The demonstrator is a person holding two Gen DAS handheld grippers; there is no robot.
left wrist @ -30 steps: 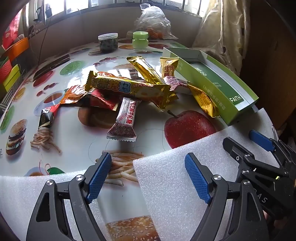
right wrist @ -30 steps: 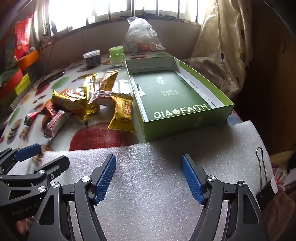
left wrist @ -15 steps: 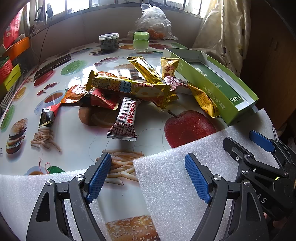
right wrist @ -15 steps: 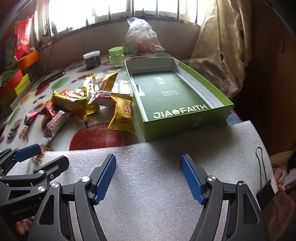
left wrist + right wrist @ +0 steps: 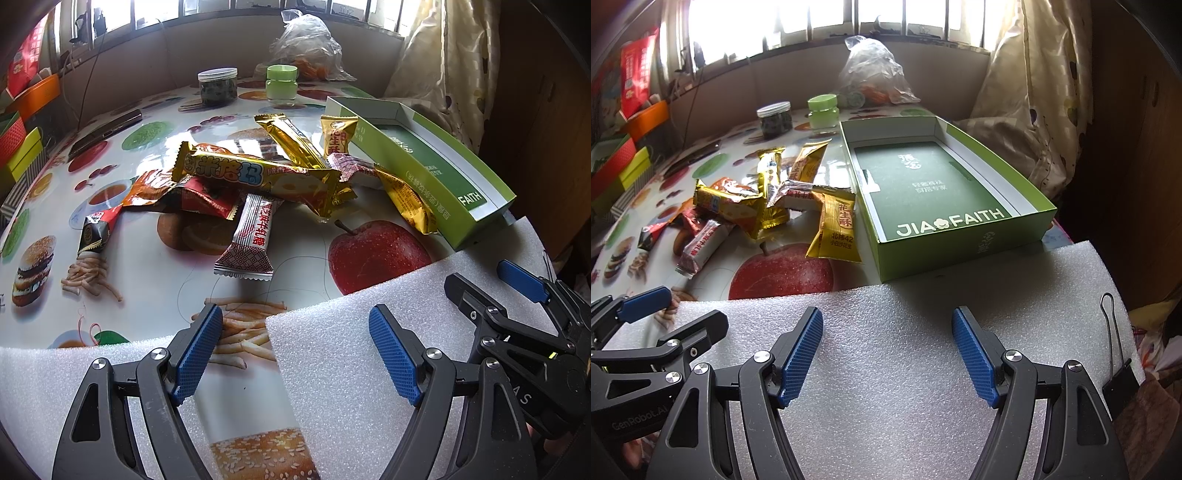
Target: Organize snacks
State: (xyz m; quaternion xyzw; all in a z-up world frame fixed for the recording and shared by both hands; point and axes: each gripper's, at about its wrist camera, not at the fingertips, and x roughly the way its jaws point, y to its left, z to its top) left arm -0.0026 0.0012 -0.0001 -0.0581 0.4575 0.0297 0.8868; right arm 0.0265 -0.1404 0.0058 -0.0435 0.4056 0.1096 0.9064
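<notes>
The green box (image 5: 964, 221) carries "JIA FAITH" in white along its inner near edge. Left of the box, the yellow snack packet (image 5: 836, 229) reads "花生酥" and "北纬42". The left gripper (image 5: 646, 310) body is marked "GenRobot.AI".

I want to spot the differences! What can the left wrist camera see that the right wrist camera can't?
Only the left wrist view shows the printed burger on the tablecloth near its open tool. Only the right wrist view shows the black binder clip and the whole inside of the green box, which holds no snacks yet. Both show the snack pile, the green-lidded jar, the dark jar, the plastic bag and white foam.
</notes>
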